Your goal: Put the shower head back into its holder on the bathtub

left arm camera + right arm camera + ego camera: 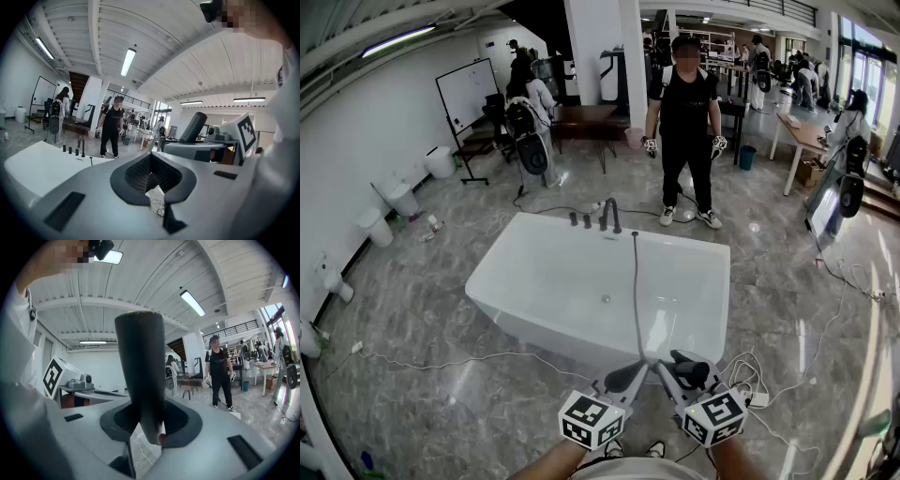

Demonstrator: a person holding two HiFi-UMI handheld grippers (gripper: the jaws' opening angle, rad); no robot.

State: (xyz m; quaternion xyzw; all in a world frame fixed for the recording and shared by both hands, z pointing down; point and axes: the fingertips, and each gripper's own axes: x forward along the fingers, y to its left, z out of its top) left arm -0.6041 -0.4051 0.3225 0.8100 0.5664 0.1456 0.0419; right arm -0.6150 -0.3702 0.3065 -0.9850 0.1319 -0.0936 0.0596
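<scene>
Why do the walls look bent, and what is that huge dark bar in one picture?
Head view: a wide-angle lens bows the walls, and glare streaks the glossy floor. Right gripper view: the bar is the shower head, looming because it sits right at the lens. Both gripper views: black corners round a circular image.

The left gripper [151, 174] is pointing across the tub [37, 164], its dark jaws pressing together with nothing between them. A white cable [158, 202] on the floor is showing through the gap beneath. Black taps [82, 147] are standing on the tub's far rim, and a person [112, 131] in black is standing beyond it. At the right, the right gripper [185, 145] is carrying a dark shower head [193, 126] that is tilting upward, beside its marker cube [246, 132].
</scene>
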